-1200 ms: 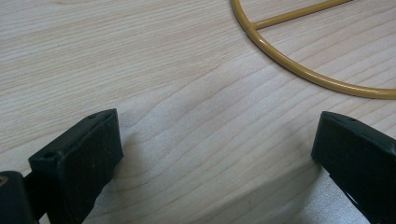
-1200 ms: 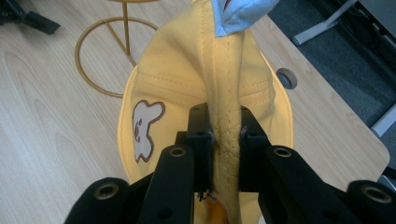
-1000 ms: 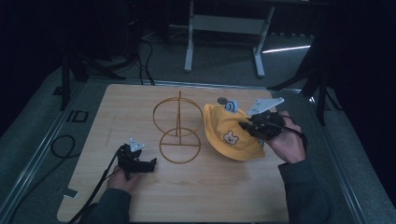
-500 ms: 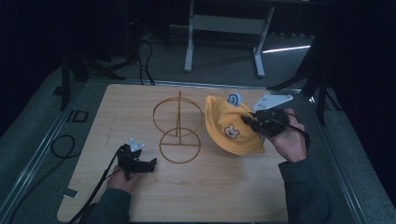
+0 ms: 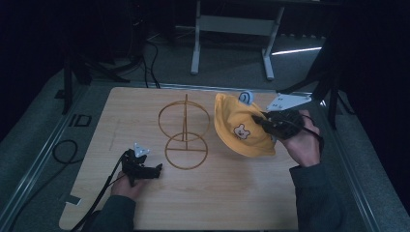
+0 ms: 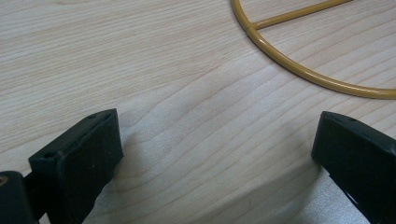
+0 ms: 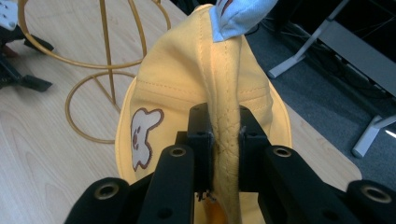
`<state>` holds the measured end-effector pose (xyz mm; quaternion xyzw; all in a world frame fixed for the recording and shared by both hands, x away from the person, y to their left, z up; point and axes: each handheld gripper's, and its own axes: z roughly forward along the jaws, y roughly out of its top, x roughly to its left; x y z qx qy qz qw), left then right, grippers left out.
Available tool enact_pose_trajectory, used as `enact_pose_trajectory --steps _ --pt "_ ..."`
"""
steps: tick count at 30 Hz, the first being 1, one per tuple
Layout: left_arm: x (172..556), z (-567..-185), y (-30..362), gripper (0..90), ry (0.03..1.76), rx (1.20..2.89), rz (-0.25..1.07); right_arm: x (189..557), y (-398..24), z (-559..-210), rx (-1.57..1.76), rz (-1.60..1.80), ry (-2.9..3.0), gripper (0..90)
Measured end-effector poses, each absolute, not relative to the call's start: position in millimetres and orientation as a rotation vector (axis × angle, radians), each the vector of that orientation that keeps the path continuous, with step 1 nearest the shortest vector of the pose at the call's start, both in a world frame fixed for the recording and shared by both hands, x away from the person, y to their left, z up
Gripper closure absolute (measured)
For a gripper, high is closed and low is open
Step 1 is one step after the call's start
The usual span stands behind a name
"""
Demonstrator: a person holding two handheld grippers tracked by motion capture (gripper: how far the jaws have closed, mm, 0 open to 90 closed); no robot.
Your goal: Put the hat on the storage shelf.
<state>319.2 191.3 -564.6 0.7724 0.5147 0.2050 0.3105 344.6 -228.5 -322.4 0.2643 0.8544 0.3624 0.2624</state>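
Note:
A yellow hat (image 5: 240, 129) with a bear patch and a pale blue ear hangs tilted above the table's right half. My right gripper (image 5: 267, 124) is shut on a fold of the yellow hat (image 7: 205, 93), its jaws pinching the seam between them. A gold wire stand (image 5: 184, 130) with an upright ring and a flat base ring stands mid-table, left of the hat. My left gripper (image 5: 155, 169) rests on the wood at the front left, open, jaws spread with nothing between them. The wire stand's base ring (image 6: 299, 70) curves just ahead of that left gripper.
The wooden table (image 5: 208, 208) has open room along the front and left. A black cable (image 5: 104, 188) trails from the left gripper off the front left edge. A white metal frame (image 5: 232, 29) stands on the floor behind the table.
My right gripper has lifted the hat off the table and tipped it more upright, carrying it slightly left toward the stand. The left gripper has stayed put.

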Motion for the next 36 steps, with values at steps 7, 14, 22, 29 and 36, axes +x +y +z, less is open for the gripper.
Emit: enact_pose_trajectory --steps 7,14,22,29,36 --pt "319.3 -564.6 191.4 1.9 1.359 2.040 0.542 344.0 -229.2 -318.4 0.719 1.022 2.283 79.7" --pt "319.3 -564.6 191.4 1.9 1.359 2.040 0.542 343.5 -225.2 -313.8 0.709 1.061 2.255 79.7" --pt "319.3 -564.6 191.4 1.9 1.359 2.040 0.542 342.2 -223.1 -308.0 0.694 1.110 2.239 79.7" --pt "319.3 -564.6 191.4 1.9 1.359 2.041 0.542 343.4 -222.6 -305.6 0.670 1.184 2.234 79.7" --pt "319.3 -564.6 191.4 1.9 1.359 2.040 0.542 346.0 -218.2 -305.5 0.667 1.222 2.236 79.8"
